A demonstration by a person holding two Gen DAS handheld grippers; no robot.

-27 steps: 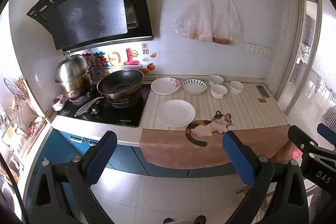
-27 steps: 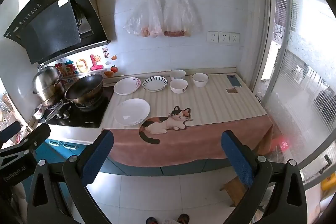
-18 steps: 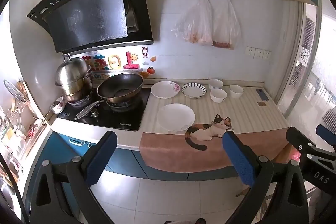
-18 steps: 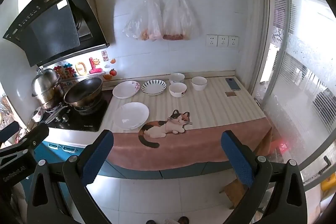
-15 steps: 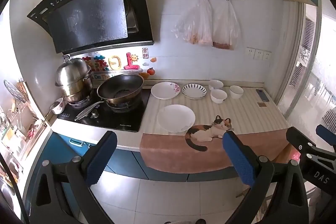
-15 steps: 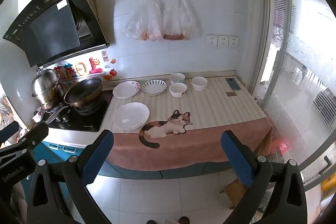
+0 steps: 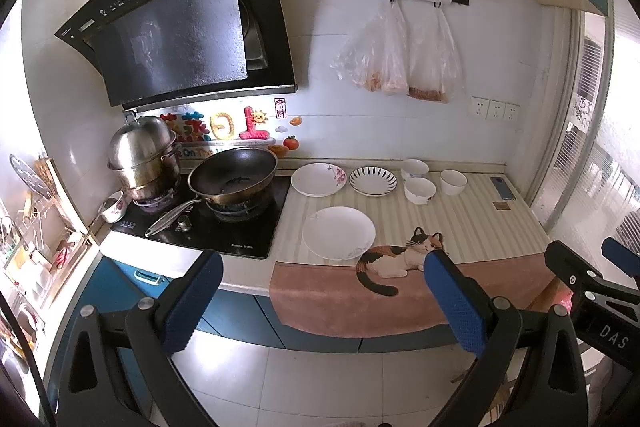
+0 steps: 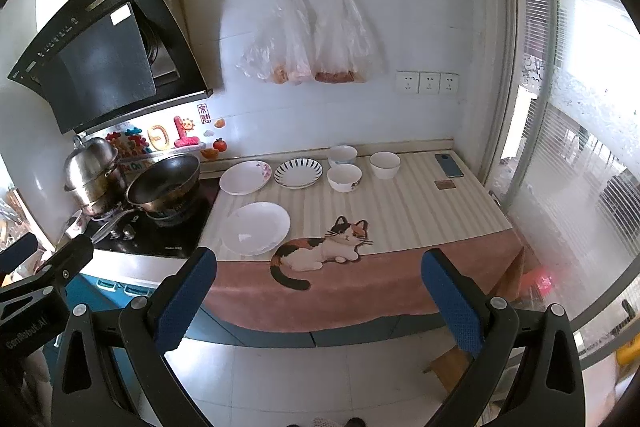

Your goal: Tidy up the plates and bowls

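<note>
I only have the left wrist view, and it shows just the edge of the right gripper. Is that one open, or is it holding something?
Observer: The right gripper is open, with nothing between its blue pads.
Operator: Where is it aimed?
Observer: At the counter. In its own view the cat picture on the mat lies about midway between the fingers, and the three bowls sit farther back, slightly right of centre.
</note>
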